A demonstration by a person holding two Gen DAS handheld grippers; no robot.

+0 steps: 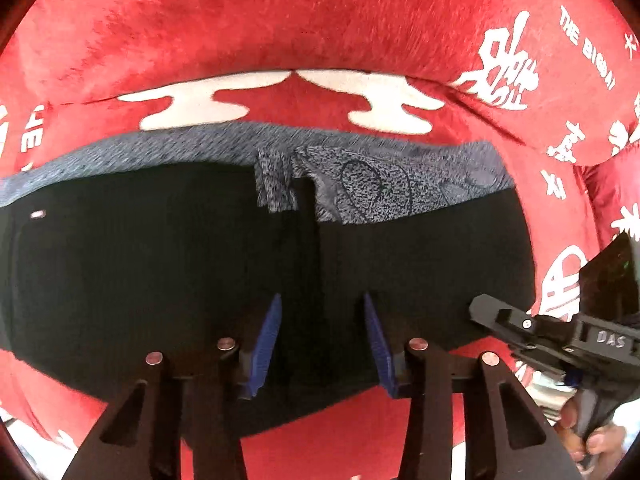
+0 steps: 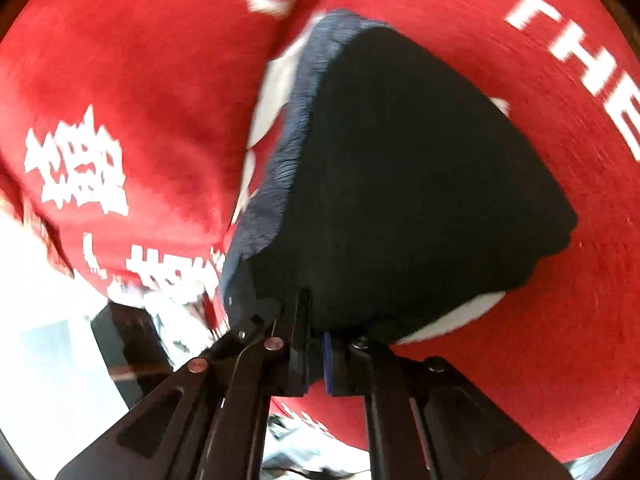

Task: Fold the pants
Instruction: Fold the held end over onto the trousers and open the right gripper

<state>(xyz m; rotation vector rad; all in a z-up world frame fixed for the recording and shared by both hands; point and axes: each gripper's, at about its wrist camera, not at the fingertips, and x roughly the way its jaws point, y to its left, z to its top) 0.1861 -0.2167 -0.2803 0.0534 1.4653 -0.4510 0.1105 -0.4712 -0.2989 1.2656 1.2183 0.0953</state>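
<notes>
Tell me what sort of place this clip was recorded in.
Probably a home, on a bed or sofa. The black pants with a grey fleecy lining lie on a plush red blanket printed with white characters, which bulges softly like bedding. The bright area at the right wrist view's left edge is too blurred to identify.

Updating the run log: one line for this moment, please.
step: gripping pants | left hand-held gripper: straddling fabric | right hand-held gripper: shut on pants edge | surface: red blanket

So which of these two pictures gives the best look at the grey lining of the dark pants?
The left wrist view: the grey lining runs across the pants' far edge, its knit pattern sharp. The right wrist view shows only a blurred bluish strip.
</notes>
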